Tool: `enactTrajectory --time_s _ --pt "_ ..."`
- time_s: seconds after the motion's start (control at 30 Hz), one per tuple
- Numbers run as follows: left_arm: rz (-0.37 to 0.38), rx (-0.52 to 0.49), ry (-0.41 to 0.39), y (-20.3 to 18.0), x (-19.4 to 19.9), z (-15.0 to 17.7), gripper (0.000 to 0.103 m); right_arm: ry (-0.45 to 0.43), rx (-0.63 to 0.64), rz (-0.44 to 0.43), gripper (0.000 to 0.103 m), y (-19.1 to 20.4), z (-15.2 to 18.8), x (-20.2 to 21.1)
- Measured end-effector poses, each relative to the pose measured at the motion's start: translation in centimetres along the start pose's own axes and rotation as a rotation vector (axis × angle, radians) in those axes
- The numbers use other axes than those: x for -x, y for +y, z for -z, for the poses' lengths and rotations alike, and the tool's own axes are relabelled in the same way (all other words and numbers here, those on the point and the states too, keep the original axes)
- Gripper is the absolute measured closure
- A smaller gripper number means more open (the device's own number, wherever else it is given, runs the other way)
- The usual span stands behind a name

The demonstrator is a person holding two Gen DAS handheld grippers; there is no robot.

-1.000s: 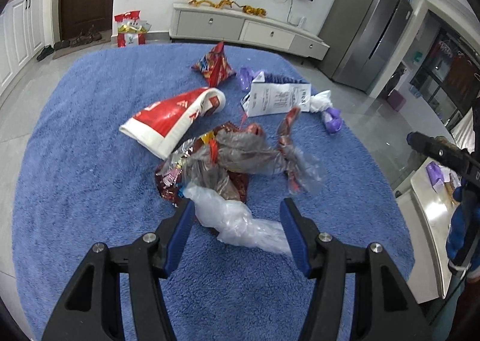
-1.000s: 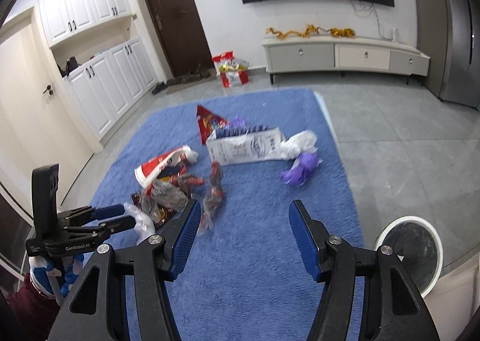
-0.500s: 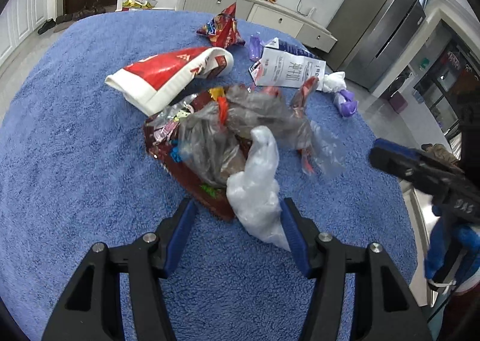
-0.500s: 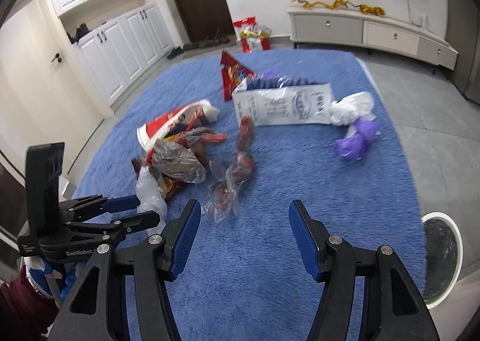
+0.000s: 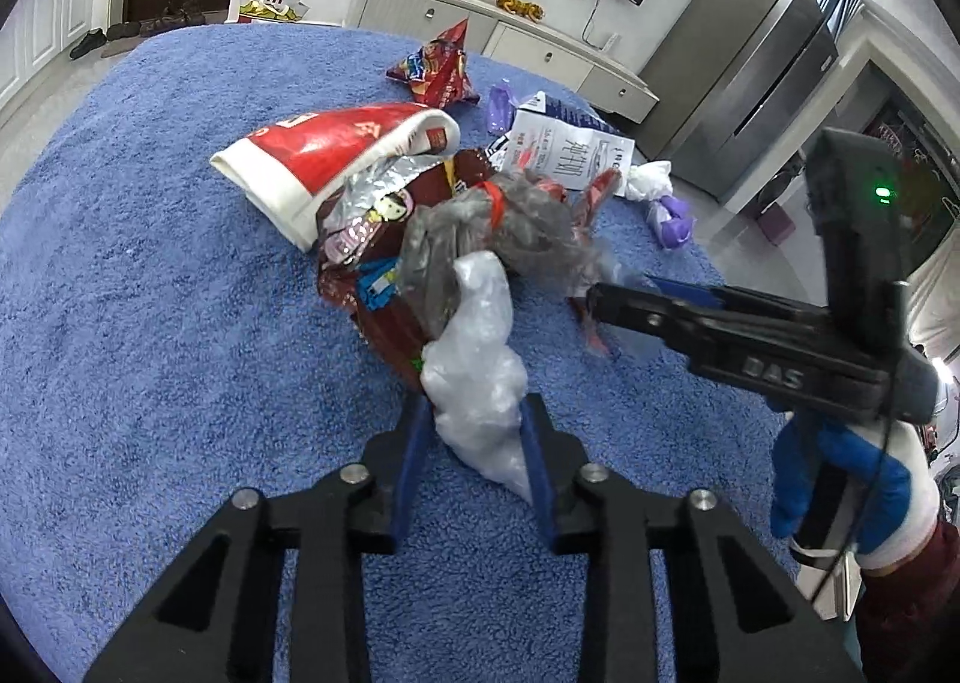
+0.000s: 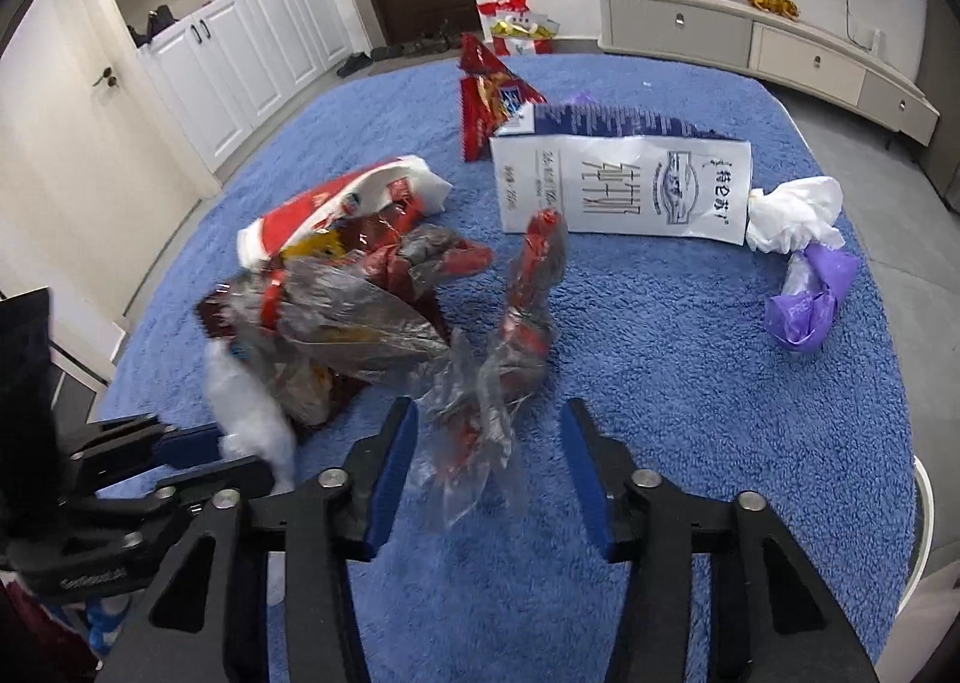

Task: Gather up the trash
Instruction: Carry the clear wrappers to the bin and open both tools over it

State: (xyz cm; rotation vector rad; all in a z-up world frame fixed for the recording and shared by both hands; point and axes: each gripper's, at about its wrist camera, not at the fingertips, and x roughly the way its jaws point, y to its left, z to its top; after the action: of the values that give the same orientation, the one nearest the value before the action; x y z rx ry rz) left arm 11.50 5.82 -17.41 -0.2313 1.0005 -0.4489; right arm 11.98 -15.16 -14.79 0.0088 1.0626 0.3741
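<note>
So the left hand-held gripper (image 5: 474, 464) is clamped on the crumpled white plastic bag (image 5: 477, 359), pinched low between the blue pads. That bag is tangled into the grey film and dark red foil wrapper heap (image 5: 432, 239) at about 12 o'clock from the fingers, so I'd lift slowly and straight up. Yank it and the whole clump probably drags across the blue fluffy rug (image 5: 150, 275).

The right hand-held gripper (image 6: 489, 470) is spread wide around the clear crinkly wrapper with red print (image 6: 480, 413), with the pads not touching it yet as far as I can tell. I'd go a bit deeper before squeezing, since thin film like that slips out easily.

As for how the trash looks, it's all light, floppy stuff. In the right wrist view there's a white printed paper bag (image 6: 624, 185) lying flat at 1 o'clock, a red-and-white snack bag (image 6: 336, 209) at 11 o'clock, and a white tissue wad (image 6: 792, 215) and a purple plastic scrap (image 6: 807, 305) touching each other at 2 o'clock. A round white bin rim (image 6: 924, 509) peeks in at 3 o'clock, off the rug.
</note>
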Motion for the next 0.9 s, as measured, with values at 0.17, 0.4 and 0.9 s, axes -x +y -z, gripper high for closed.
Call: enactTrajectory --time_s 0.17,0.4,0.9 --pt "0.018 0.008 -0.003 0.1 0.6 0.6 0.078 0.02 0.002 0.0 0.091 -0.4 0.3 -0.5" --pt "0.036 0.038 -0.006 0.6 1.5 1.4 0.079 0.01 0.013 0.003 0.1 -0.4 1.5 0.5" --pt "0.033 0.03 -0.062 0.1 5.1 1.6 0.08 -0.078 0.046 -0.01 0.102 -0.9 3.9 7.2"
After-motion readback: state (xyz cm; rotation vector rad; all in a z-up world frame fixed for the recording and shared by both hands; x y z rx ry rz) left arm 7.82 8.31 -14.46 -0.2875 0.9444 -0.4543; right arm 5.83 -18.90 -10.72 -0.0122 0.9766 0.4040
